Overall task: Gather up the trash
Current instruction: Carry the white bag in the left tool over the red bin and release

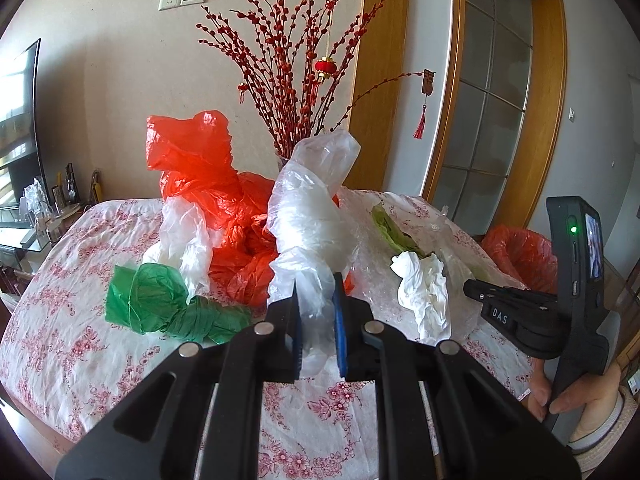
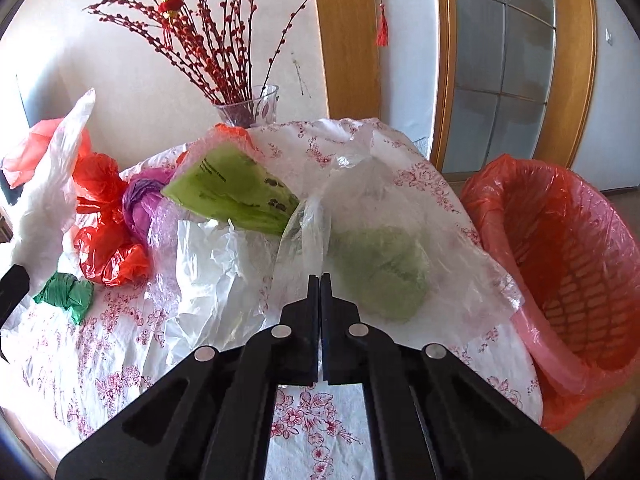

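My left gripper (image 1: 317, 286) is shut on a clear plastic bag (image 1: 310, 216) that stands up from the floral tablecloth (image 1: 72, 320). Red bags (image 1: 200, 168), a green bag (image 1: 160, 300) and a crumpled white tissue (image 1: 424, 292) lie around it. My right gripper (image 2: 320, 280) is shut on the edge of another clear bag (image 2: 368, 216) with green paper inside. A green packet (image 2: 232, 192), a purple bag (image 2: 140, 204), red bags (image 2: 104, 240) and a green bag (image 2: 68, 294) lie to its left. The right gripper also shows in the left wrist view (image 1: 472, 288).
A basket lined with a red bag (image 2: 560, 248) stands right of the table, also in the left wrist view (image 1: 520, 252). A glass vase of red branches (image 2: 252, 108) stands at the table's far edge. A wooden door frame (image 2: 344, 40) is behind.
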Tool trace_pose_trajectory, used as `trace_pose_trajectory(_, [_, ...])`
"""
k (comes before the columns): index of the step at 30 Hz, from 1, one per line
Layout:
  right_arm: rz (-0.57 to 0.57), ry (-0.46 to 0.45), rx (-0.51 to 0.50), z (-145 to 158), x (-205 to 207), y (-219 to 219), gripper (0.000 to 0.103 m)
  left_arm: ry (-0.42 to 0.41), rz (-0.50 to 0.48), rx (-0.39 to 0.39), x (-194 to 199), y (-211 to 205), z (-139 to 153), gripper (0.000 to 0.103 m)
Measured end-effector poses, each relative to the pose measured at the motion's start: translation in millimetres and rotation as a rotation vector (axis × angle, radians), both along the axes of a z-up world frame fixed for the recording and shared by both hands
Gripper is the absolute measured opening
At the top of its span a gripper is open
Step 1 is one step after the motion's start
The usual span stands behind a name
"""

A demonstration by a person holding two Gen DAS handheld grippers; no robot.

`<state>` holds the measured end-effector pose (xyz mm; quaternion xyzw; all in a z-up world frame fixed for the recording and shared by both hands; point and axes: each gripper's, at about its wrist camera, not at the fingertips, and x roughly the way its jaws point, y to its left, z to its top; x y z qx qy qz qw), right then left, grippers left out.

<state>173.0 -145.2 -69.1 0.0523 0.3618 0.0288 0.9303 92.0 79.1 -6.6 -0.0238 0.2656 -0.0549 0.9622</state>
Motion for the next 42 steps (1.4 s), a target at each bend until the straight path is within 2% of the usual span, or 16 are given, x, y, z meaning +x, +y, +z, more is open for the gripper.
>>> trace_pose_trajectory(4, [-0.028, -0.073, 0.012, 21.8, -11.9, -14.0, 0.001, -0.005, -0.012, 0.002, 1.9, -4.0, 2.0, 0.014])
trace_pose_trajectory(11, [-0.084, -0.148, 0.057, 49.9, -28.3, -46.8, 0.001, -0.016, -0.057, 0.008, 3.3, -22.1, 7.8, 0.014])
trace_pose_trajectory(23, [-0.196, -0.253, 0.044, 78.1, -64.8, -106.0, 0.001, -0.021, -0.196, 0.011, 13.3, -86.2, 16.3, 0.014])
trace_pose_trajectory(34, [-0.299, -0.285, 0.031, 93.4, -81.3, -166.6, 0.001, -0.027, -0.353, -0.01, 28.5, -161.9, 23.9, 0.014])
trace_pose_trajectory(42, [-0.327, -0.249, 0.026, 84.4, -76.7, -198.8, 0.001, 0.024, -0.467, -0.021, 48.7, -225.4, 10.0, 0.014])
